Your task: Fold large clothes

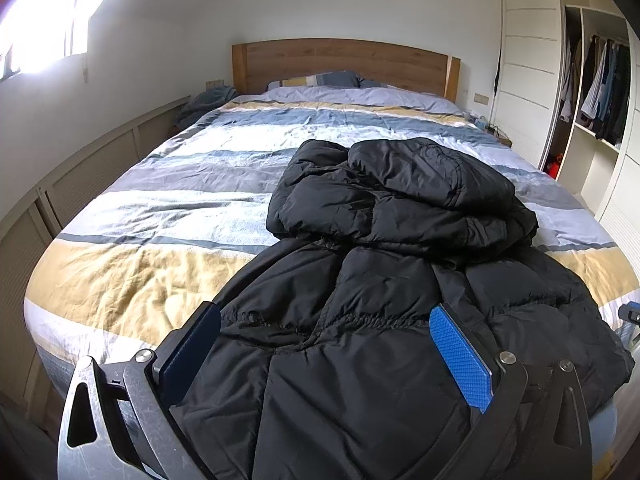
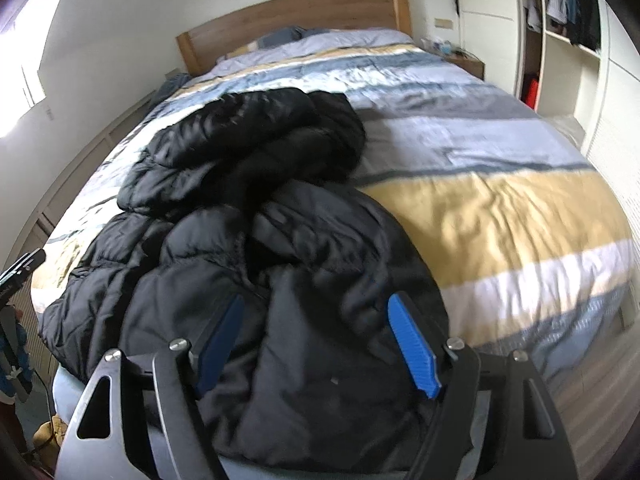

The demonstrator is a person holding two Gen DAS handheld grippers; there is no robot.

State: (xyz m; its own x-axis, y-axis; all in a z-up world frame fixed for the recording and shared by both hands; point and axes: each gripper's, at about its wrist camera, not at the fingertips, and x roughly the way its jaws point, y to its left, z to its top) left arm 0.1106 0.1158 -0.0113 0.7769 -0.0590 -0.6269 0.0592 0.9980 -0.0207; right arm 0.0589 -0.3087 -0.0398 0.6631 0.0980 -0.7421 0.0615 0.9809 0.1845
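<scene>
Jacket (image 1: 384, 264): black, heaped on bed (image 1: 168, 184) near foot edge.
Left gripper (image 1: 326, 352): released, jaws spread; jacket at 12 o'clock, between fingers.
Right gripper (image 2: 316, 344): released; jacket between fingers, extending toward 11 o'clock.

Black jacket (image 1: 380, 260) heaped at foot; striped duvet (image 1: 160, 208) open leftward.
</scene>
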